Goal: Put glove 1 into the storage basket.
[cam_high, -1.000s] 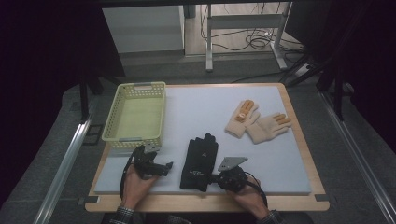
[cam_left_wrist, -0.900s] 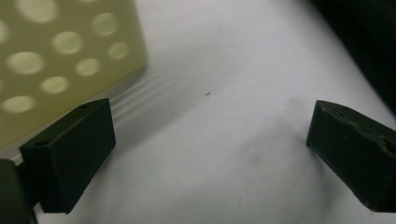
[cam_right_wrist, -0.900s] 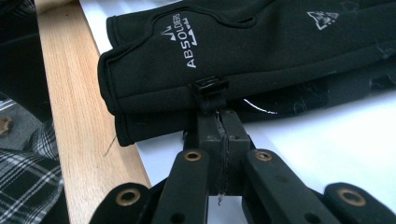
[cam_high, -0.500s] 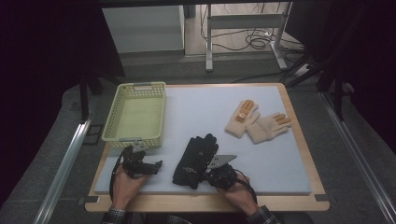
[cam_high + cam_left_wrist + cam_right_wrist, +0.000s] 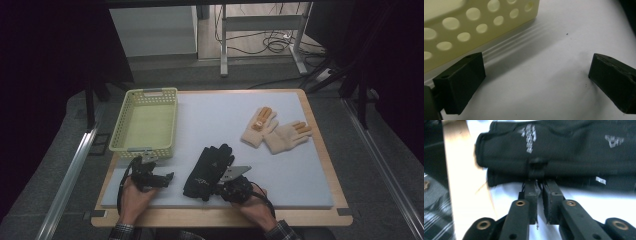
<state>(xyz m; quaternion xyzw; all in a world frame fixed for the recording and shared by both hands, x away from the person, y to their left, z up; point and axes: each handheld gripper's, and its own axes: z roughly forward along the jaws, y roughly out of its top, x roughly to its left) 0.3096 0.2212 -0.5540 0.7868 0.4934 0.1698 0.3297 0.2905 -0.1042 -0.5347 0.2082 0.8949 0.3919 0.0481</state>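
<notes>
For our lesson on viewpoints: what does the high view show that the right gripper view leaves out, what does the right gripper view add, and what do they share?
High view adds: the yellow basket, the tan gloves and the left gripper.
Right gripper view adds: the narrow gap in the right gripper, whose jaws have just been opening at the cuff of the black gloves. I cannot tell whether cloth lies between them. It also adds the gloves' pale print.
Both: the black gloves, the right gripper, the pale mat and the wooden table edge.

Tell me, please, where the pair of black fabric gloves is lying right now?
In the high view the black fabric gloves lie near the table's front edge, right of the pale yellow perforated plastic basket, just ahead of the right gripper.
</notes>
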